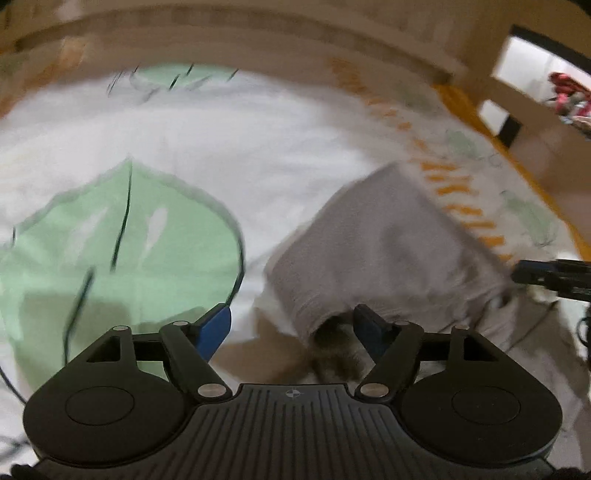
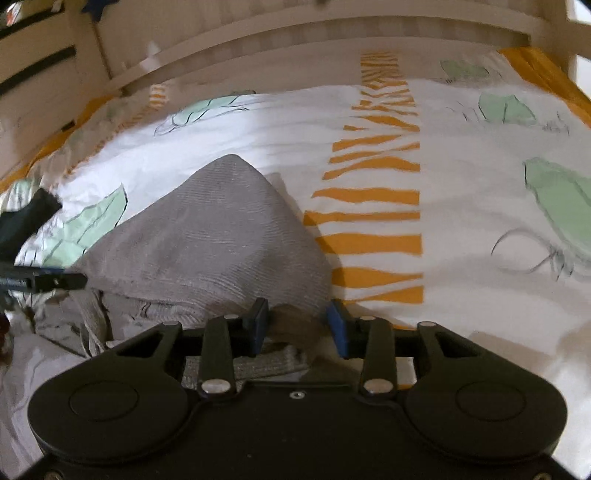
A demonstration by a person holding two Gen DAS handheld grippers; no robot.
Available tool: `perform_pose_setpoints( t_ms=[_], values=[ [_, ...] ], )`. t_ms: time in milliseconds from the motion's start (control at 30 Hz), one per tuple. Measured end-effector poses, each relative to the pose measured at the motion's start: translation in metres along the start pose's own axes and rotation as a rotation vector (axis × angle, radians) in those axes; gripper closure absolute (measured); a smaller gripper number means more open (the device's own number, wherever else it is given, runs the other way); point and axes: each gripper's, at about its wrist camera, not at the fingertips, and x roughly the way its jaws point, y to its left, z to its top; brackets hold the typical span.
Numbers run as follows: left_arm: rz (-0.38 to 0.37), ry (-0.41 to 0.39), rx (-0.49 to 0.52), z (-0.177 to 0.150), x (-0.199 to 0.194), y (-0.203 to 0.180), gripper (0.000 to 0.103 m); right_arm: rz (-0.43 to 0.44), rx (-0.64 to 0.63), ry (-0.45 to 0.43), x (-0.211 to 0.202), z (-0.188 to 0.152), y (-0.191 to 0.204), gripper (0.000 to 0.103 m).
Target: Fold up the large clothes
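A grey ribbed garment (image 1: 388,247) lies folded in a heap on the bed. In the left wrist view, which is blurred, my left gripper (image 1: 291,328) stands open at the garment's near edge. A little cloth reaches in beside its right finger, and the pads do not press on it. In the right wrist view the garment (image 2: 207,236) rises to a peak ahead. My right gripper (image 2: 298,323) is shut on a bunched fold at its near right corner, and cloth fills the gap between the blue pads. Each view catches a finger of the other gripper at its edge (image 1: 535,273) (image 2: 55,282).
The bed is covered by a white sheet (image 2: 461,206) with green leaf shapes and an orange striped band (image 2: 373,221). A pale wooden bed rail (image 2: 295,33) runs along the far side. Something dark (image 2: 22,221) lies at the left edge. More crumpled grey cloth (image 2: 92,317) lies near left.
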Motion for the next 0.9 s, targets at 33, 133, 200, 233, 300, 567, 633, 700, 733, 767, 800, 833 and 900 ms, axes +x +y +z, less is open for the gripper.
perform_pose_setpoints(
  t_ms=[33, 133, 200, 233, 300, 567, 633, 700, 733, 767, 800, 833, 900],
  values=[
    [-0.006, -0.023, 0.007, 0.007, -0.006, -0.002, 0.031, 0.003, -0.013, -0.011, -0.004, 0.005, 0.0, 0.055],
    [-0.024, -0.052, 0.026, 0.03, -0.006, -0.01, 0.031, 0.026, -0.004, -0.039, -0.006, 0.024, 0.0, 0.054],
    [-0.02, -0.044, 0.073, 0.042, 0.004, -0.019, 0.031, 0.037, -0.007, -0.043, 0.001, 0.037, 0.001, 0.051],
    [-0.018, -0.041, 0.1, 0.047, 0.01, -0.024, 0.031, 0.042, -0.015, -0.043, 0.006, 0.042, 0.003, 0.048],
    [-0.029, -0.028, 0.133, 0.052, 0.023, -0.03, 0.031, 0.055, -0.02, -0.03, 0.016, 0.052, 0.006, 0.048],
    [-0.033, 0.065, 0.137, 0.056, 0.083, -0.039, 0.031, 0.079, -0.026, 0.051, 0.069, 0.067, 0.017, 0.048],
    [-0.028, 0.083, 0.127, 0.056, 0.092, -0.036, 0.031, 0.086, -0.022, 0.068, 0.078, 0.068, 0.016, 0.047],
    [-0.008, 0.105, 0.13, 0.057, 0.103, -0.034, 0.032, 0.093, -0.012, 0.084, 0.086, 0.07, 0.015, 0.047],
    [-0.007, 0.109, 0.134, 0.057, 0.106, -0.033, 0.032, 0.096, -0.009, 0.09, 0.089, 0.071, 0.014, 0.047],
    [-0.012, 0.109, 0.132, 0.058, 0.108, -0.031, 0.032, 0.096, -0.007, 0.095, 0.091, 0.072, 0.014, 0.047],
    [-0.02, 0.112, 0.125, 0.058, 0.11, -0.029, 0.032, 0.098, -0.005, 0.101, 0.094, 0.073, 0.013, 0.047],
    [-0.03, 0.12, 0.12, 0.059, 0.111, -0.028, 0.032, 0.102, -0.003, 0.107, 0.096, 0.074, 0.013, 0.047],
    [-0.047, 0.139, 0.119, 0.061, 0.112, -0.025, 0.041, 0.105, -0.002, 0.12, 0.1, 0.074, 0.013, 0.047]
  ],
)
